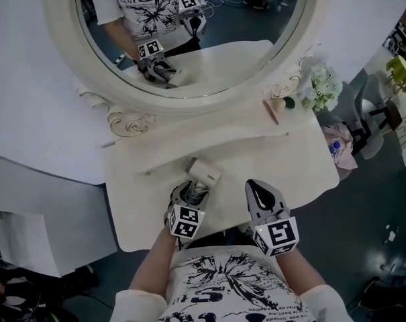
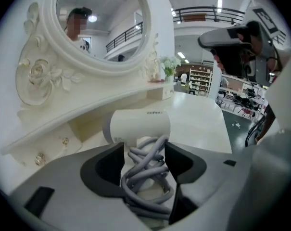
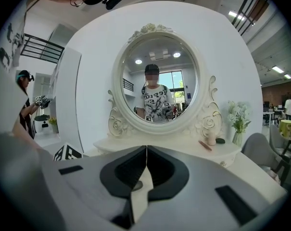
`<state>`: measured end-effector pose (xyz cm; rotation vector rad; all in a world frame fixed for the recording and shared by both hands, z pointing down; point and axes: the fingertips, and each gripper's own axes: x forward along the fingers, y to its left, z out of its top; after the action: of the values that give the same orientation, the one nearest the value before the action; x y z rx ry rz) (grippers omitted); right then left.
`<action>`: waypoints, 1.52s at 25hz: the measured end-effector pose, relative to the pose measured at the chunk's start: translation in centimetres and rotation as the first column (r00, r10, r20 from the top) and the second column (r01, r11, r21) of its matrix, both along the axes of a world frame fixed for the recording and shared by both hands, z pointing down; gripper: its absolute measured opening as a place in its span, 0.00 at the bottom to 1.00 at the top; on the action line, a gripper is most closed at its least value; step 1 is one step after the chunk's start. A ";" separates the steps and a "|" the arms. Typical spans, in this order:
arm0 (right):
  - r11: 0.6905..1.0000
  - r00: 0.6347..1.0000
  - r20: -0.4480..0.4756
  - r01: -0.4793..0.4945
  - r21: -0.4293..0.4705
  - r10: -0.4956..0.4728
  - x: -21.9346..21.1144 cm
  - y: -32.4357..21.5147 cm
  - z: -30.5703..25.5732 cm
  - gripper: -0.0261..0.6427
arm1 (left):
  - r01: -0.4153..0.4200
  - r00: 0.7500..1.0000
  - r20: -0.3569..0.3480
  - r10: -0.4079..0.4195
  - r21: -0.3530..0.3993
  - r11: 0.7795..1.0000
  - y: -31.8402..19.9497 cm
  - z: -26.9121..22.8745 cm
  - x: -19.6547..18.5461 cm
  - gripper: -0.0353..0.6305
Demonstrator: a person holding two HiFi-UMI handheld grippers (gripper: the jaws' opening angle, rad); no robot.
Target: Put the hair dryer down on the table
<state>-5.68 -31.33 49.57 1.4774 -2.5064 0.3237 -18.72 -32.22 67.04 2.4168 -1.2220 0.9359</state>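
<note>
The white hair dryer (image 1: 204, 172) lies on the cream dressing table (image 1: 290, 159), barrel toward the mirror. Its handle, wrapped in a grey cord (image 2: 145, 170), points back at me. My left gripper (image 1: 192, 192) sits around that handle. In the left gripper view the dryer (image 2: 138, 125) is straight ahead and the cord bundle nearly fills the gap of the left gripper (image 2: 144, 150), whose jaws stand wide and do not seem to press. My right gripper (image 1: 258, 188) hovers to the right of the dryer. It is shut with nothing in it, as the right gripper (image 3: 146, 150) shows in its own view.
A big round mirror (image 1: 189, 39) in an ornate frame stands behind a raised shelf. On the shelf's right end are white flowers (image 1: 321, 86), a pink stick (image 1: 270, 111) and a small cup (image 1: 278, 103). A chair with pink cloth (image 1: 340, 146) stands at the table's right.
</note>
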 end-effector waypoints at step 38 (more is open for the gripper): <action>0.960 0.972 0.027 0.226 0.165 -0.233 -7.5 2.7 -5.0 0.07 | 0.409 0.892 -0.383 -0.242 0.452 0.793 5.7 -25.6 -10.2 0.09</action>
<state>-13.14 -28.62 44.53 1.2242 -2.7631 0.1191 -28.91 -26.56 41.47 2.4574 -1.8761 0.1083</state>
